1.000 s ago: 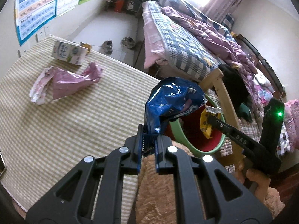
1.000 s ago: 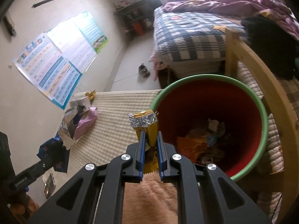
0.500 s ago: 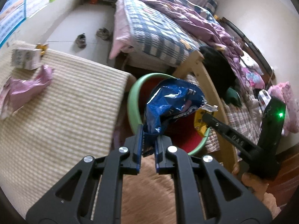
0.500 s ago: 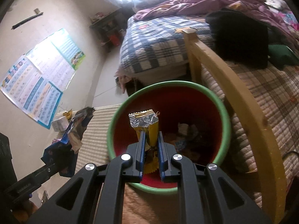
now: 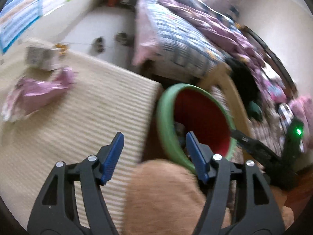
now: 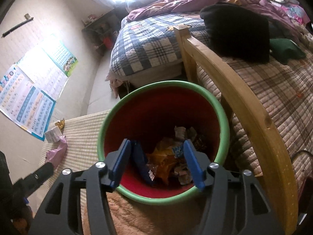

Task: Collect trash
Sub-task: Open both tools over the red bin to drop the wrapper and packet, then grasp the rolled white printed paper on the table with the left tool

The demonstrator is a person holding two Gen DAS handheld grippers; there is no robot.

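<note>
Two pieces of litter at least were left on the striped mat (image 5: 82,117): at the far left a crumpled pink wrapper (image 5: 37,96), thin and glossy, and just behind it a small boxy carton (image 5: 42,57) with something small and yellow (image 5: 61,48) near it, too blurred to name. Moving right, the left gripper (image 5: 154,140) hung over the mat's edge beside the bin, its jaws having just been opening, spread wide with nothing between the ribbed blue pads (image 5: 113,156). Next came the bin (image 6: 221,111), round and smooth, green at the rim and red inside, wedged between the mat and a curved wooden bed rail (image 6: 244,105). The right gripper (image 6: 156,145) sat directly above its mouth, jaws likewise just opened and bare. Inside lay a heap of crinkled trash (image 6: 172,156): a dark blue foil bag (image 6: 139,157) leaning on the near wall, orange and yellow wrappers, scraps of torn paper. By my reading, both loads had gone in, and the job was partly done, with the pink wrapper and carton to fetch. Furthest right lay a quilted plaid bedspread (image 6: 273,90).
</note>
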